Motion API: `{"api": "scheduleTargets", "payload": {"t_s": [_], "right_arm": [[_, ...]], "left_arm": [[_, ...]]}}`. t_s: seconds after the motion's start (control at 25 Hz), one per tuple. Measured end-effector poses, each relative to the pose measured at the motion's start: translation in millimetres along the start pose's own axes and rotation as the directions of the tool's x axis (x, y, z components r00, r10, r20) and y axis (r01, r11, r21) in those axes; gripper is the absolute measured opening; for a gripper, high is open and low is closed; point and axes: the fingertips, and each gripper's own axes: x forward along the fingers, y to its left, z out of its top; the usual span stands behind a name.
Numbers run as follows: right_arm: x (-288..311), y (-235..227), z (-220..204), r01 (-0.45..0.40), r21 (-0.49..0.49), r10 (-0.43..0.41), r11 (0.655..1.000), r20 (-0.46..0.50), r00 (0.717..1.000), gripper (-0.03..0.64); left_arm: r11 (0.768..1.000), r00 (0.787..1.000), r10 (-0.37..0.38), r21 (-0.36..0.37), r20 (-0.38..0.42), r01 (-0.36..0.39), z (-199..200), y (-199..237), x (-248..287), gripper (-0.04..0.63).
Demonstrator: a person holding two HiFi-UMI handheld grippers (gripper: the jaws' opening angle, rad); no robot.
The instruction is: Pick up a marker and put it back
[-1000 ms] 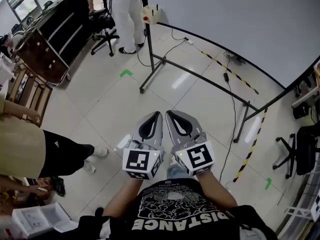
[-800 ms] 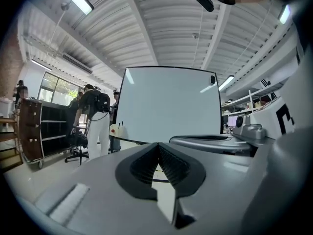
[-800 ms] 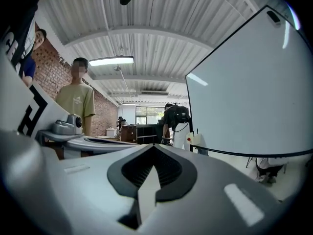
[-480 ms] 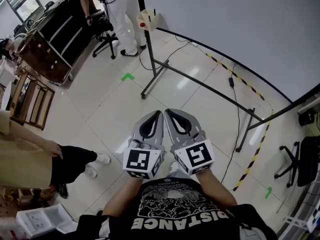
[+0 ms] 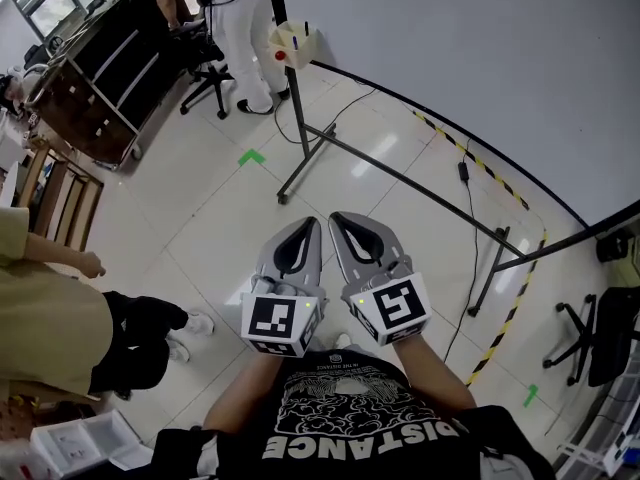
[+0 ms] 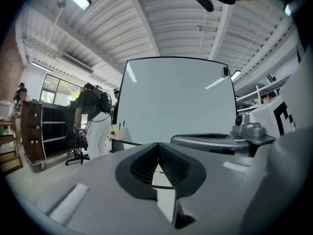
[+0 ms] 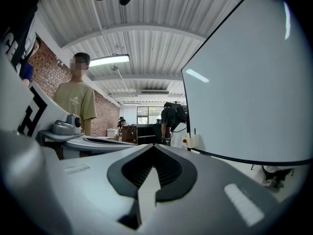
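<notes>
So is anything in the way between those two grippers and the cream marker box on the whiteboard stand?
Nothing visible. Only pale tiled floor separates the grey left gripper, the grey right gripper and the cream box.

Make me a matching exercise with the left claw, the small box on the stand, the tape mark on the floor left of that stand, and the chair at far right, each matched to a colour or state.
1. left claw
2. small box
3. tape mark
4. chair

A. green
B. black
C. shut, nothing in it
D. cream with a red dot

Pairs: 1-C, 2-D, 3-A, 4-B
</notes>
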Motion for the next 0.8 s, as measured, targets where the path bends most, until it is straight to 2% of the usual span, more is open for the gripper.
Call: {"api": "scheduleTargets", "payload": {"t_s": [0.32,0.56,0.8], "right_arm": [[43.6,-23.5,-8.5,0.001,-0.009,-0.001,1.000,-0.016,1.000,0.000],[99.4,-50.4,-5.6,0.019,-0.031,-0.019,0.999,-0.021,1.000,0.000],[164.9,-78.3,2.7,0.054,-0.042,-0.055,0.998,-0.028,0.998,0.000]], "left_arm": [[1.000,1.000,-0.013,-0.012,0.002,0.013,-3.8,27.7,43.0,0.000],[0.999,0.999,-0.034,-0.019,0.023,0.034,7.1,70.5,90.4,0.000],[0.997,0.997,-0.071,-0.016,0.009,0.071,20.6,118.1,142.1,0.000]]}}
